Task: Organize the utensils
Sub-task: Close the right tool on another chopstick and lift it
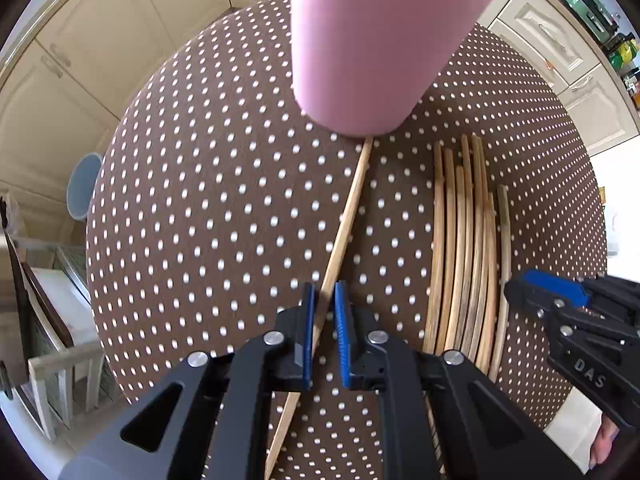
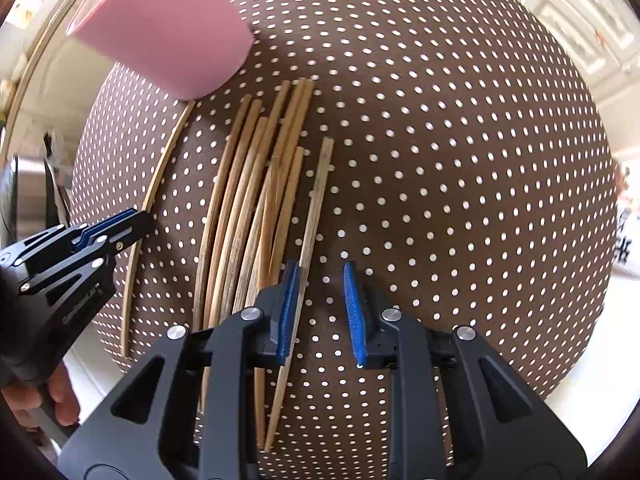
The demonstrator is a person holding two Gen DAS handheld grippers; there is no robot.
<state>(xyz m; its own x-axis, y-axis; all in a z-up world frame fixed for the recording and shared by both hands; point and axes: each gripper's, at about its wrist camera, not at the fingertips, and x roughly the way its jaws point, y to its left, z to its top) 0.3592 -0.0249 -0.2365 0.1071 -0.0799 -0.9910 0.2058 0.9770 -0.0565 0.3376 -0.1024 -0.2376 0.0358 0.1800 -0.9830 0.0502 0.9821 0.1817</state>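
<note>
A pink cup (image 1: 372, 40) stands at the far side of the round brown dotted table (image 1: 200, 200); it also shows in the right wrist view (image 2: 160, 28). A single bamboo chopstick (image 1: 348, 216) lies from the cup's base toward me and passes between my left gripper's (image 1: 323, 300) fingers, which are open a narrow gap around it. A bundle of several chopsticks (image 1: 464, 248) lies to its right. In the right wrist view my right gripper (image 2: 321, 276) is open and empty, low over the bundle's (image 2: 256, 200) right edge, with the outermost chopstick (image 2: 316, 216) by its left finger.
Cream kitchen cabinets (image 1: 80, 40) surround the table. A pale blue bin (image 1: 82, 184) and a white rack (image 1: 60, 364) stand on the floor to the left. The left gripper (image 2: 136, 222) shows at the left of the right wrist view, on the single chopstick (image 2: 160, 184).
</note>
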